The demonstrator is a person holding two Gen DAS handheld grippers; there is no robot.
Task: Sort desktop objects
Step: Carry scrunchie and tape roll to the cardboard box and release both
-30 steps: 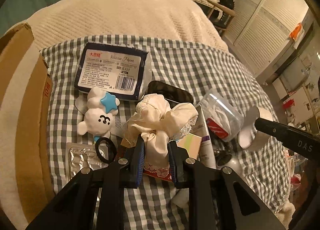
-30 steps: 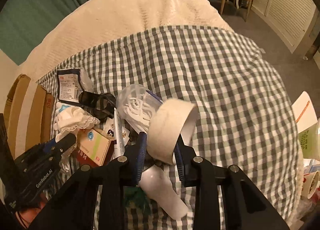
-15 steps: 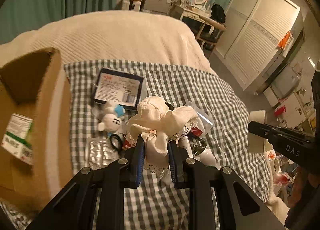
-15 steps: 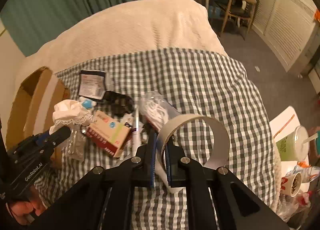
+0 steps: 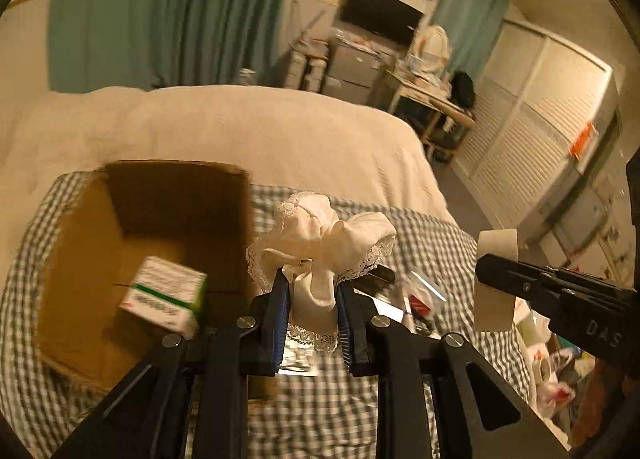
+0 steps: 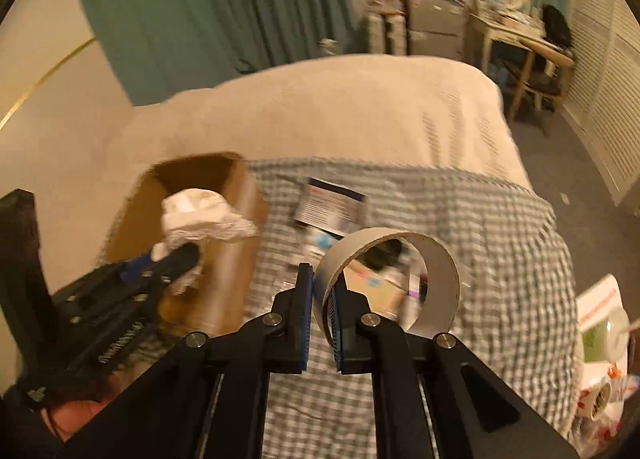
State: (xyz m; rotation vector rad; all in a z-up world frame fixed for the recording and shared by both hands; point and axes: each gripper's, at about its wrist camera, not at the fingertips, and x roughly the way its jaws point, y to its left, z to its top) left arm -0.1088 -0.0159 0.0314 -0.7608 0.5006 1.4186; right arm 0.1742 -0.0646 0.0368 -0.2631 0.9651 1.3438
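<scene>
My left gripper (image 5: 311, 295) is shut on a cream lace-trimmed cloth (image 5: 324, 235) and holds it in the air by the right wall of an open cardboard box (image 5: 80, 259). A green-and-white carton (image 5: 164, 293) lies inside the box. My right gripper (image 6: 320, 301) is shut on the wall of a white tape roll (image 6: 436, 283), held above the checked cloth. The left gripper with the cloth (image 6: 200, 215) shows at the left of the right wrist view, over the box (image 6: 228, 259). The tape roll (image 5: 494, 279) shows at the right of the left wrist view.
A pile of small items (image 6: 384, 279) and a dark flat packet (image 6: 330, 205) lie on the grey checked cloth (image 6: 500, 243) over the cream bed (image 5: 260, 131). Bags and cups (image 6: 600, 343) sit beyond the bed's right edge.
Both grippers have risen and swung left toward the cardboard box, each keeping its load. The pile now lies lower and farther off.
</scene>
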